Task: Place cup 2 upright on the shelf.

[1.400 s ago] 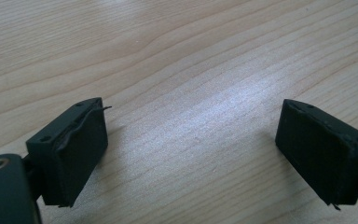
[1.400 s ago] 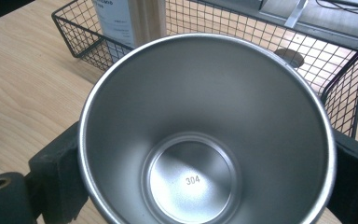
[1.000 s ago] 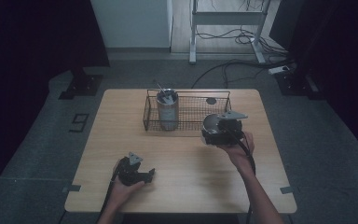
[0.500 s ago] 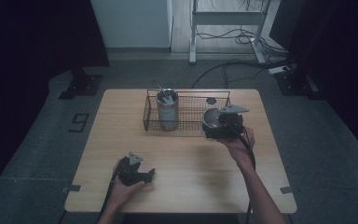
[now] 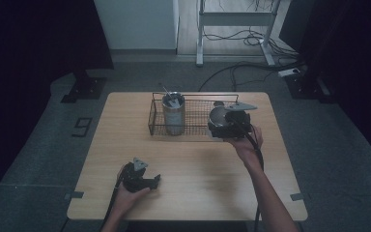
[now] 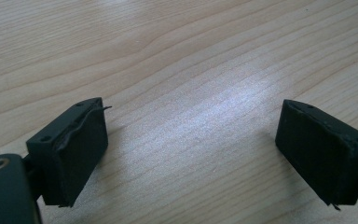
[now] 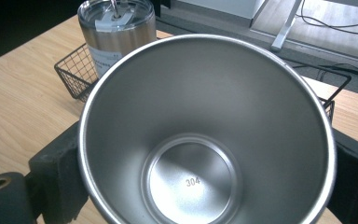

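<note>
The right gripper (image 7: 205,163) clamps its 2 jaws on a steel cup (image 7: 205,135), held at the front edge of the wire basket (image 5: 193,128), beside a lidded tumbler (image 5: 173,113). The left gripper (image 6: 191,154) rests wide open and empty on the table (image 5: 193,164).

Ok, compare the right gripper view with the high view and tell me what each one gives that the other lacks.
Right gripper view alone: the inside of the steel cup, empty, with 304 stamped on its bottom, and black jaws pressed against its two sides. High view alone: the left gripper low over the near table, and the person's forearms. Both: the cup held by the right gripper at the wire basket, and the lidded tumbler standing in the basket.
</note>
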The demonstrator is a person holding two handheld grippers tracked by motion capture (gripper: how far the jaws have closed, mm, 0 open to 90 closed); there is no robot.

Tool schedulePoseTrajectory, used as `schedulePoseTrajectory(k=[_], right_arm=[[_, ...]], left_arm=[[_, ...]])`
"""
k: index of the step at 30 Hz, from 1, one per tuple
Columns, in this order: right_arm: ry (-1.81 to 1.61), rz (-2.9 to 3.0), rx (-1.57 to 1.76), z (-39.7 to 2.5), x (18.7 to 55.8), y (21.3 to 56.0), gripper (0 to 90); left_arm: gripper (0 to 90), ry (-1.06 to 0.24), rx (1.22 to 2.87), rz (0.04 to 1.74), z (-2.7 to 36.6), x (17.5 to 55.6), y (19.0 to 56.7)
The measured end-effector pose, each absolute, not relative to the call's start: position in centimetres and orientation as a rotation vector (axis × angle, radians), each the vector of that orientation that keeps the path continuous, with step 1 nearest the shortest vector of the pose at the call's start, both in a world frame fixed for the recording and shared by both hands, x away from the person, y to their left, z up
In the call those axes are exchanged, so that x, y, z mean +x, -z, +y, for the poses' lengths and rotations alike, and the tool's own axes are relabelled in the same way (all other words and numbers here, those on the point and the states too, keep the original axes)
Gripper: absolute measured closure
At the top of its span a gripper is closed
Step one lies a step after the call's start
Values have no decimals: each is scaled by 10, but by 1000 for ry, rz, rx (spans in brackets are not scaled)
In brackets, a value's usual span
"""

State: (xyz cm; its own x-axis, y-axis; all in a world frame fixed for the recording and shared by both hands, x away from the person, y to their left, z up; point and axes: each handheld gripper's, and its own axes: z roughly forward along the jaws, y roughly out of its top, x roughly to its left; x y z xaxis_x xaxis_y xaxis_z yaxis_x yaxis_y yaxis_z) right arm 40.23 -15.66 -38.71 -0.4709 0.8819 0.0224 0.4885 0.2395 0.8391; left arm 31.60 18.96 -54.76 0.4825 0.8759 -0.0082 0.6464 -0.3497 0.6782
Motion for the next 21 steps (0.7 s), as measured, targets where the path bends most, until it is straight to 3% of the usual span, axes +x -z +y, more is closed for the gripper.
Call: schedulePoseTrajectory(k=[21], right_arm=[[-1116, 2042, 1274, -155, 432, 378, 65]], left_arm=[[92, -478, 2108, 1252, 190, 316, 548]])
